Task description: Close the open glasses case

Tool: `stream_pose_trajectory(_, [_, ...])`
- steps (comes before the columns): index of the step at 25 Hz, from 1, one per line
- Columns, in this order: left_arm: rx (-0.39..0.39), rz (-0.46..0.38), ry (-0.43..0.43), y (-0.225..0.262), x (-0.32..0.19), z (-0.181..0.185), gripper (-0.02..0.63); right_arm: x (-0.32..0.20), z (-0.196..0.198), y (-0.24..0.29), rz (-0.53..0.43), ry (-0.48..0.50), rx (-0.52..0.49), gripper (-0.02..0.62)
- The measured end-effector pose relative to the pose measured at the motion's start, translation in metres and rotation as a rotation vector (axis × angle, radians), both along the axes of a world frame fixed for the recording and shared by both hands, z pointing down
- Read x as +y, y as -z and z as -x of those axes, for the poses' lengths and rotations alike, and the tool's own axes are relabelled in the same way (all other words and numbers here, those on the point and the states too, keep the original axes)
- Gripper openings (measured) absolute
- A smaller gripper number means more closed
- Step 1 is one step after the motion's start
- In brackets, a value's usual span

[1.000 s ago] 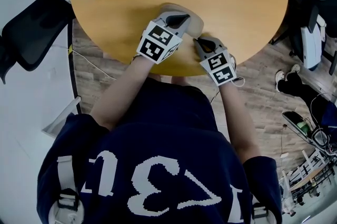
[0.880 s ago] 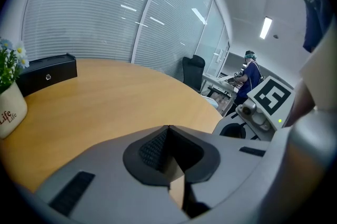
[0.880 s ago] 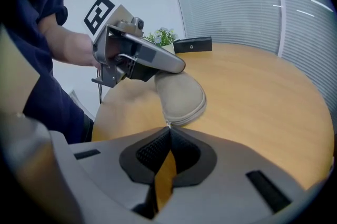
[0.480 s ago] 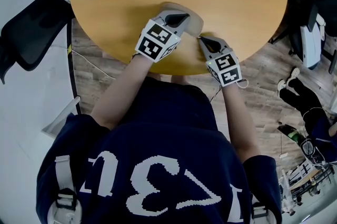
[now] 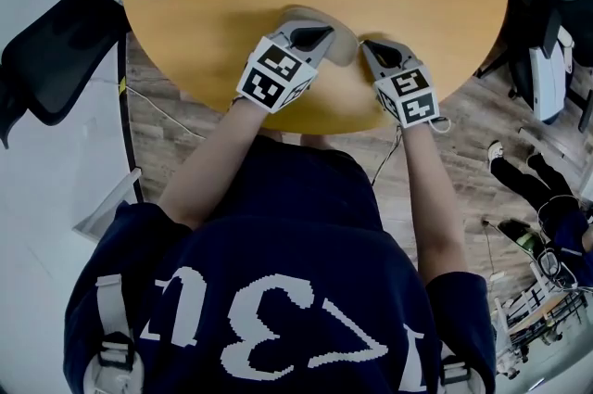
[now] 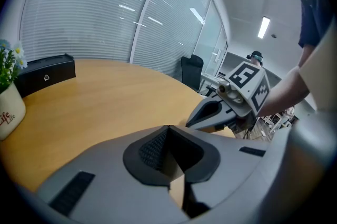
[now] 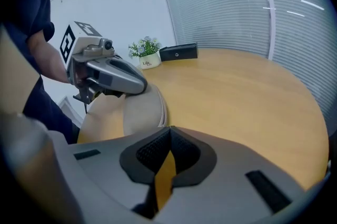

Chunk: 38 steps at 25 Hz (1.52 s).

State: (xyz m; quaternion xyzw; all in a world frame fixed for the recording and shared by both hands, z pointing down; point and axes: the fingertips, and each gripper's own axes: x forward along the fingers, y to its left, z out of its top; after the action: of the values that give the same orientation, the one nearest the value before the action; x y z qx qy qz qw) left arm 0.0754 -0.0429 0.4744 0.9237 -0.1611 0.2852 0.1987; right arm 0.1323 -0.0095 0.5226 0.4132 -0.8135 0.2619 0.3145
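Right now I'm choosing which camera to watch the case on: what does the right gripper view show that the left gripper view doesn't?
Only the right gripper view shows the beige glasses case, with the left gripper lying over it. Only the left gripper view shows the right gripper, a black chair and ceiling lights. Both show the wooden table, the flower pot, the black box and the window blinds.

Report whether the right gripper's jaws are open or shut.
Shut. In its own view the right gripper has its jaws pressed together at the tips, with nothing between them; only the table shows behind.
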Motion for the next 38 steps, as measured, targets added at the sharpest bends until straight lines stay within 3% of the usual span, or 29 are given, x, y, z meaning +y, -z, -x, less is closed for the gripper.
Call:
stream_pose_trajectory(7, [0.015,0.018,0.031,0.0,-0.005,0.0,0.015,-0.033,0.007,0.003,-0.007,0.182,0.077,0.023])
stream_pose_trajectory(18, [0.012,0.047,0.02,0.0,-0.003,-0.001,0.015,-0.038,0.014,0.005,-0.023,0.37,0.105,0.023])
stream_pose_trajectory(27, [-0.022,-0.026,-0.019,0.002,0.01,0.002,0.015,-0.004,0.013,0.013,-0.001,0.359,0.076,0.023])
stream_pose_trajectory(29, [-0.024,-0.016,0.008,0.002,0.014,0.01,0.015,0.017,0.026,0.013,0.023,0.378,0.049,0.023])
stream_pose_trajectory(32, [-0.08,-0.084,0.042,0.001,0.016,0.03,0.015,0.047,0.058,0.01,0.069,0.382,-0.018,0.023])
stream_pose_trajectory(35, [-0.13,-0.127,0.11,0.001,0.012,0.049,0.015,0.065,0.092,0.007,0.113,0.306,-0.11,0.023])
stream_pose_trajectory(38, [-0.111,-0.106,0.176,0.001,0.007,0.06,0.015,0.071,0.12,0.007,0.132,0.243,-0.175,0.023])
